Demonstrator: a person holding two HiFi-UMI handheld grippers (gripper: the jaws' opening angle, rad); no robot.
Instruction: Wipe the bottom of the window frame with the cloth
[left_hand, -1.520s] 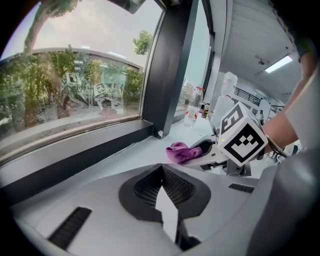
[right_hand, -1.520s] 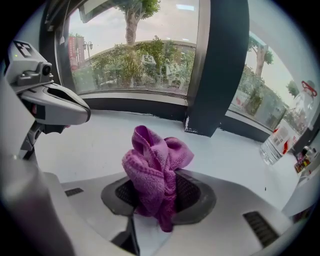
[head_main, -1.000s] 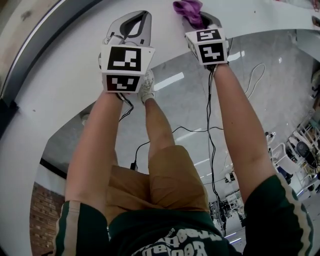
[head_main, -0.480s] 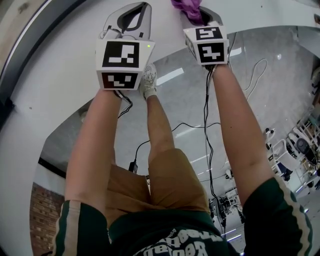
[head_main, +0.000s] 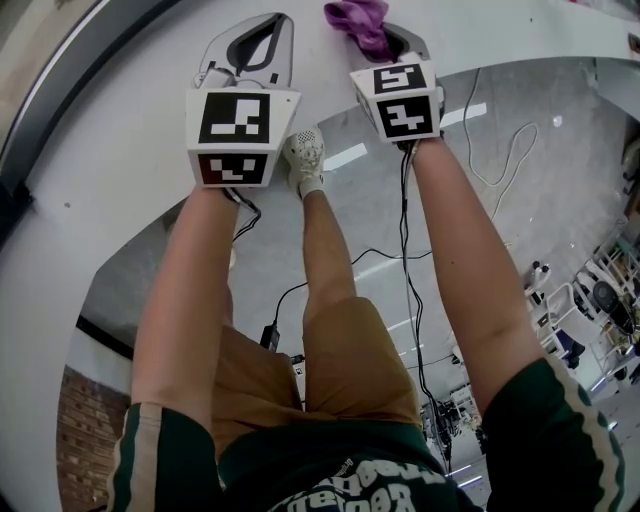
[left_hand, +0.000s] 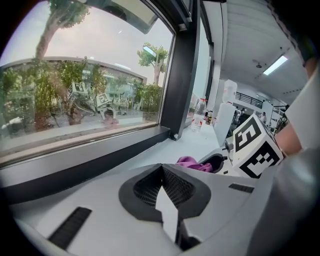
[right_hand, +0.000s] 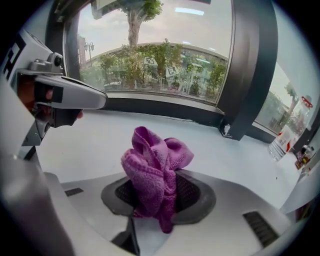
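My right claw (right_hand: 159, 194) clenches a bunched, nubby purple cloth (right_hand: 150, 165); my left claw (left_hand: 162, 186) is pinched closed, empty.

Grippers: two, left gripper (head_main: 262, 40) and right gripper (head_main: 392, 38).
Marker cubes (head_main: 240, 135): two, one on each gripper.
Cloth (right_hand: 152, 167): one, purple.
Bottle (right_hand: 287, 131): one.
Shoe (head_main: 305, 160): one in view.
Window frame (right_hand: 150, 102): one.
Floor cables (head_main: 500, 160): number cannot be counted with certainty.
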